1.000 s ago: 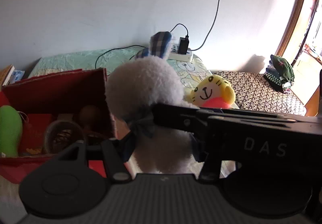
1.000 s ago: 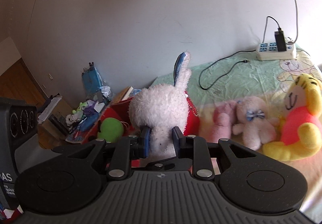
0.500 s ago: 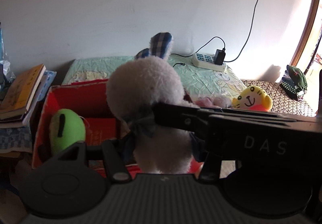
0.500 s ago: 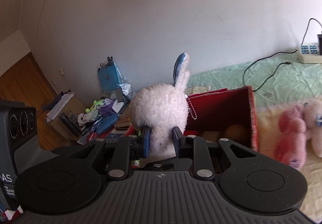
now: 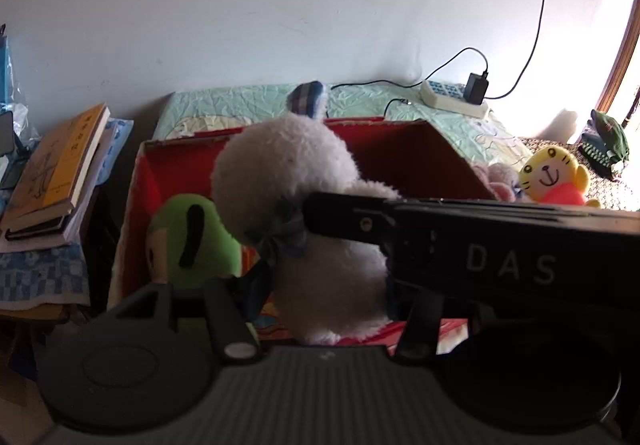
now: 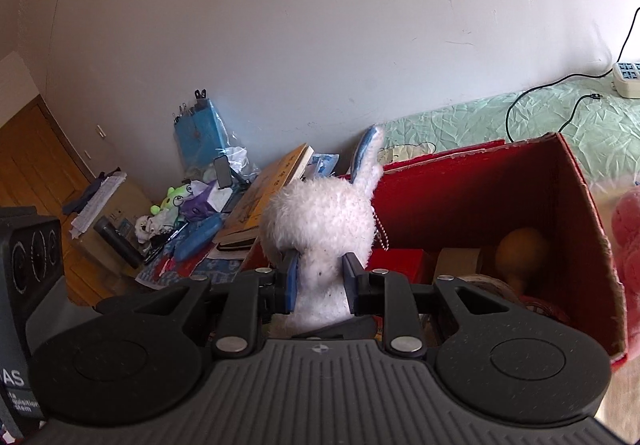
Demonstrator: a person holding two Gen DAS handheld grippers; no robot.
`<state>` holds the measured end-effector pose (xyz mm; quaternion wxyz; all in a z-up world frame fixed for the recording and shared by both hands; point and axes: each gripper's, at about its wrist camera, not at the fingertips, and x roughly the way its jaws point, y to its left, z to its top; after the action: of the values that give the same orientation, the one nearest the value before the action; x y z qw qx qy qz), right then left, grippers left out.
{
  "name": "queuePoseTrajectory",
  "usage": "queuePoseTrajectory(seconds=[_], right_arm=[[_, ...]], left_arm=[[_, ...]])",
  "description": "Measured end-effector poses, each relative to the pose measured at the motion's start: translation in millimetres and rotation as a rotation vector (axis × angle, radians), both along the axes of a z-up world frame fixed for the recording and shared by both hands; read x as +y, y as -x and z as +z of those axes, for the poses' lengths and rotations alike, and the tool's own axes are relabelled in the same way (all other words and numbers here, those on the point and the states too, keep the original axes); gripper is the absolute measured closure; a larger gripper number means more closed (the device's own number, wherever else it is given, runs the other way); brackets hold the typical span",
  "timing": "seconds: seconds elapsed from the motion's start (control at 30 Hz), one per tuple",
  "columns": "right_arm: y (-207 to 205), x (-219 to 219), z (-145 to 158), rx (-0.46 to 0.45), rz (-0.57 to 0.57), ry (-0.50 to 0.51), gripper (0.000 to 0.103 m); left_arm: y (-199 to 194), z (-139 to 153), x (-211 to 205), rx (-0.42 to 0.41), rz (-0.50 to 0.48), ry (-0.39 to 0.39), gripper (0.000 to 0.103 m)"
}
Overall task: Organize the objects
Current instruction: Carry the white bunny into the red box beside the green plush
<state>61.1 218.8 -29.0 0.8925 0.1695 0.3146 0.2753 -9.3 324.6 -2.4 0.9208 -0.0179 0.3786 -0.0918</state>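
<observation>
A white plush rabbit (image 5: 288,165) with a checked blue ear and a blue bow hangs over the open red cardboard box (image 5: 400,149). My left gripper (image 5: 324,309) is shut on its lower body. My right gripper (image 6: 320,281) is shut on its neck, blue pads pressing the white fur (image 6: 320,213) from both sides. The right gripper's black body (image 5: 480,245) crosses the left wrist view in front of the rabbit. Inside the box (image 6: 480,197) a green plush toy (image 5: 188,237) leans at the left end, below the rabbit.
The box also holds a brown round object (image 6: 520,249) and a tape roll. A stack of books (image 5: 56,173) and a cluttered side table (image 6: 180,213) lie left of it. On the bed to the right are a yellow tiger plush (image 5: 556,177), pink plush toys (image 6: 628,229) and a power strip (image 5: 452,97).
Both grippers have carried the rabbit leftward, from beside the plush toys on the bed to over the red box. Their grip on it is unchanged.
</observation>
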Motion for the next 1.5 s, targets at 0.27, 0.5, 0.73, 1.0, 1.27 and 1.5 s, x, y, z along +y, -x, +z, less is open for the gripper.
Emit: queuePoseTrajectory(seconds=[0.27, 0.5, 0.73, 1.0, 1.27, 1.5], right_arm=[[-15.3, 13.3, -15.9, 0.057, 0.000, 0.041, 0.077], [-21.3, 11.0, -25.2, 0.099, -0.010, 0.066, 0.075], [-19.1, 6.6, -28.6, 0.131, -0.010, 0.050, 0.073], [-11.3, 0.5, -29.1, 0.129, -0.023, 0.039, 0.073], [-9.1, -3.2, -32.9, 0.135, -0.053, 0.034, 0.074], [-7.2, -3.6, -34.8, 0.114, -0.060, 0.053, 0.077]], left_arm=[[-14.7, -19.7, 13.9, 0.057, 0.019, -0.009, 0.049], [-18.1, -25.9, 10.2, 0.075, 0.015, -0.003, 0.048], [-16.3, -28.9, 14.0, 0.088, 0.034, 0.033, 0.045], [-4.0, -22.8, 12.7, 0.058, 0.046, 0.009, 0.042], [-2.9, -22.0, 16.0, 0.063, 0.062, 0.027, 0.041], [0.1, -20.7, 8.4, 0.043, 0.069, -0.021, 0.041]])
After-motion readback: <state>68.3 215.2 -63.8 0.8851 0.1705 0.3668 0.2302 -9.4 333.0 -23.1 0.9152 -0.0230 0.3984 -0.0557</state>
